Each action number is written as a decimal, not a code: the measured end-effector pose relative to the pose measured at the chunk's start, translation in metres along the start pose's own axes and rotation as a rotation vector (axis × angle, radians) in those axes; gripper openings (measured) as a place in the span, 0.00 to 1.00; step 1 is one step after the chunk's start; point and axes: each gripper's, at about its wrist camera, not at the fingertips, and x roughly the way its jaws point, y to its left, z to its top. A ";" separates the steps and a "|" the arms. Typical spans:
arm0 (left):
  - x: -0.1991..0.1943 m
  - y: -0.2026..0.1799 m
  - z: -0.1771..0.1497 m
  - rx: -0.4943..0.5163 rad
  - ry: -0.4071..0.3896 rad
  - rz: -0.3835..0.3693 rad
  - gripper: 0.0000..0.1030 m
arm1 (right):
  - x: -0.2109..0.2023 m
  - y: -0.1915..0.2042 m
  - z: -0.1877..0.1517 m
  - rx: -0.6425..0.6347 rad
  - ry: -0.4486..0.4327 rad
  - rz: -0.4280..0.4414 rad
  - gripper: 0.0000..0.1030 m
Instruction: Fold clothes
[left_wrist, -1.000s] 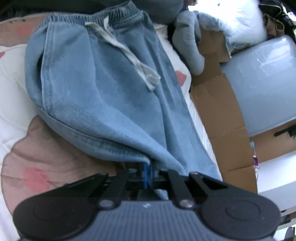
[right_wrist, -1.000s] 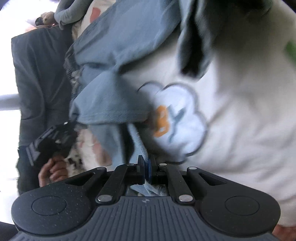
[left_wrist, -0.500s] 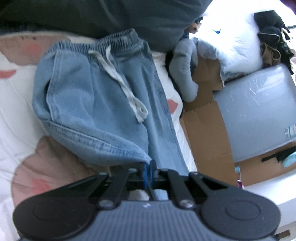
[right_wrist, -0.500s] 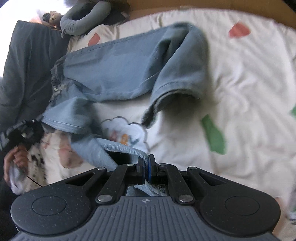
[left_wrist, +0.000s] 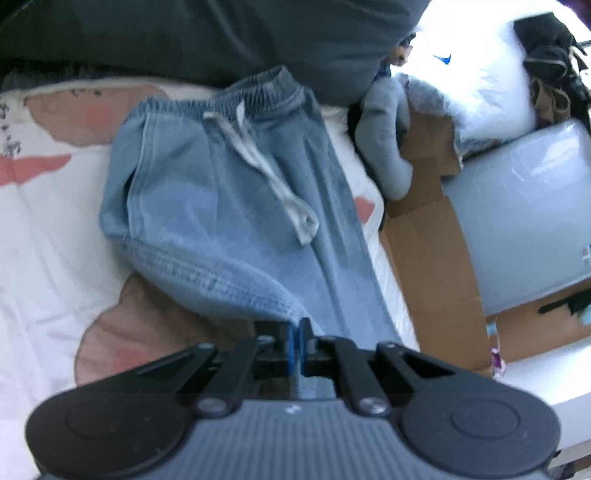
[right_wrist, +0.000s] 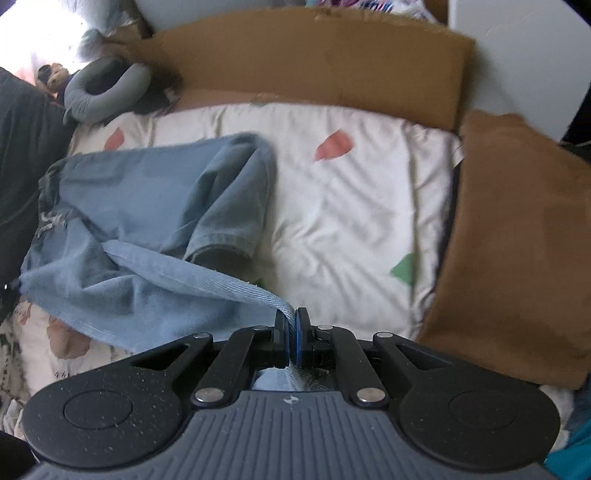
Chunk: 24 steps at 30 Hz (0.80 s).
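Over the last second both views have pulled back from the denim trousers (left_wrist: 229, 206), which now look smaller and lie further off in each. In the right wrist view the cloth filled the picture a second ago; now the whole bed (right_wrist: 354, 206) shows, out to the cardboard (right_wrist: 317, 59) along its far edge and the brown cushion (right_wrist: 517, 236) at its right edge. The left tool (left_wrist: 296, 345) is clamped on a fold of hem, its jaws closed with denim between the blue pads. The right tool (right_wrist: 291, 341) is likewise pinched shut on a twisted strip of the same garment, which runs taut from the jaws back to the body of the cloth. The trousers lie on the patterned bed cover toward the bed's near-left part as the right view has it, waistband and white drawstring (left_wrist: 266, 173) at the far end in the left view, one leg (right_wrist: 229, 199) doubled over and resting flat. My reading is that the held leg end is being lifted and drawn out, which stretches the cloth ready to be laid over. The fold looks partway done: one leg is over, and the held part hangs clear of the bed.
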 end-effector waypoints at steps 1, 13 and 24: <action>0.000 0.002 -0.003 -0.008 0.003 0.000 0.02 | -0.004 -0.001 0.001 -0.001 -0.003 -0.005 0.01; -0.017 0.022 -0.001 -0.018 0.011 0.033 0.02 | -0.054 -0.004 0.000 -0.017 0.023 -0.047 0.01; -0.003 0.031 -0.019 0.025 0.128 0.124 0.14 | 0.000 -0.046 -0.030 0.115 0.151 -0.179 0.04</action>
